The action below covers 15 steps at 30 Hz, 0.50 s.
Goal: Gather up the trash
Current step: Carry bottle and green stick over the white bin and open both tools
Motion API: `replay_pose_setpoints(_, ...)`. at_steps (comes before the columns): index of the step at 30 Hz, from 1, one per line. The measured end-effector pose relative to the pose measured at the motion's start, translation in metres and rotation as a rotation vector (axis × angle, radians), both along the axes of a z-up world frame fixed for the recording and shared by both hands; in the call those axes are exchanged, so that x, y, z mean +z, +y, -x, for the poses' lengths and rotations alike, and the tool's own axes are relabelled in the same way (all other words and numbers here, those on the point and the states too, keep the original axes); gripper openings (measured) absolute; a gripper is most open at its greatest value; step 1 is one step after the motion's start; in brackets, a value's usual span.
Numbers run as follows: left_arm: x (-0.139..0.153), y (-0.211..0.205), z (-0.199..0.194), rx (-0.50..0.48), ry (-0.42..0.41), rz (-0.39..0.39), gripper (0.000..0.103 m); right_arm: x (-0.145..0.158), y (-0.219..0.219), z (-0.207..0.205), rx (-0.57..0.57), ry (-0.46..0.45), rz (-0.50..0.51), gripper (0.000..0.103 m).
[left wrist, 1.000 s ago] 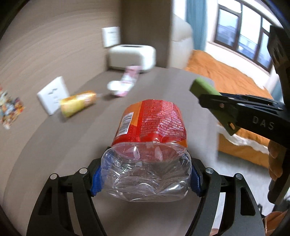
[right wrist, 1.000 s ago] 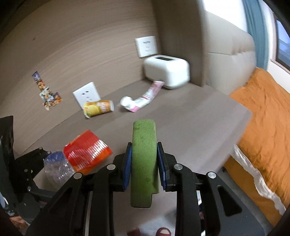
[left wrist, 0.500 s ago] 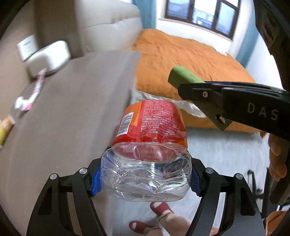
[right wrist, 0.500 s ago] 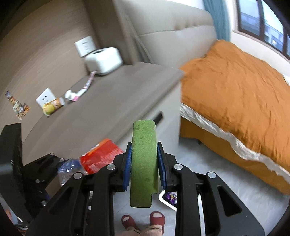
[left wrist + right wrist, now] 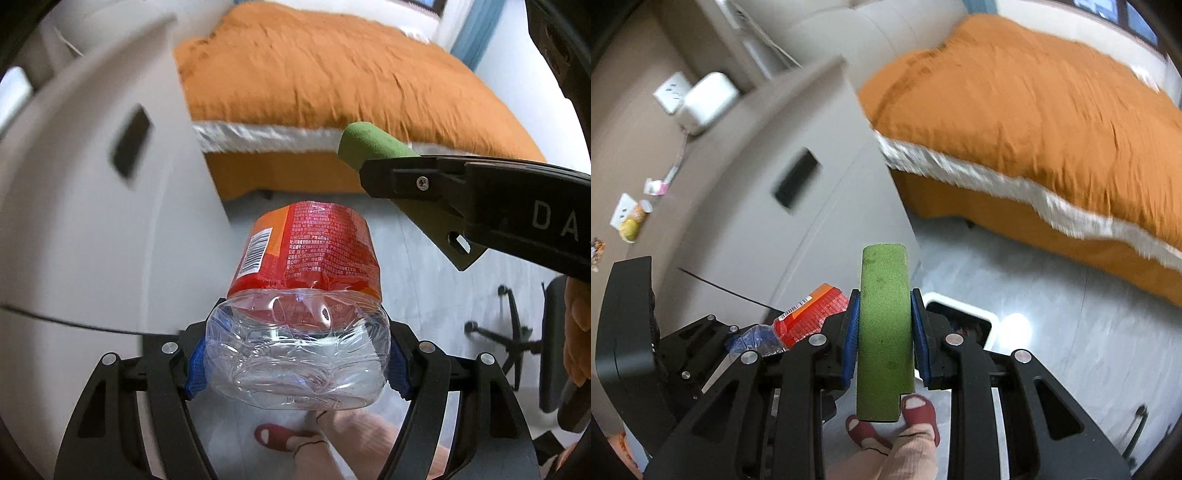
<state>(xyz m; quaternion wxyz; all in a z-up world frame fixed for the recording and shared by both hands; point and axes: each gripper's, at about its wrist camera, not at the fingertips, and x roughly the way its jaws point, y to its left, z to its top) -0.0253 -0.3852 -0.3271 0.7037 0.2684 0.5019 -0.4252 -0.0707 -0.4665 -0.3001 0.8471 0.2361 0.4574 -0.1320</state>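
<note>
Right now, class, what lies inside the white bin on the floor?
The white bin shows a dark opening with something dark inside, too blurred to identify. The right gripper, shut on the green foam block, covers its near side.

One crushed plastic bottle [image 5: 299,314], one green sponge [image 5: 884,332], one white bin [image 5: 964,317], two red slippers [image 5: 919,408], perhaps two wrappers [image 5: 633,221].

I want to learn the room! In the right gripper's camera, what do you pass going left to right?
Yellow snack can lying on the grey cabinet → white box by the wall → red-labelled clear plastic bottle → green foam block → white-rimmed trash bin → orange bedspread.
</note>
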Motion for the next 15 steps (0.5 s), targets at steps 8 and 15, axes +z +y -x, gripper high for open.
replay_pose_setpoints(8,-0.097,-0.024,0.003,-0.046,0.099,-0.074,0.072,-0.1,-0.034,0.009,-0.1,0.106,-0.124,0.027)
replay_pose_setpoints(15,-0.18,-0.043,0.0,-0.048,0.153,-0.109,0.072,-0.175,-0.047,0.007,-0.13,0.167,-0.159,0.027)
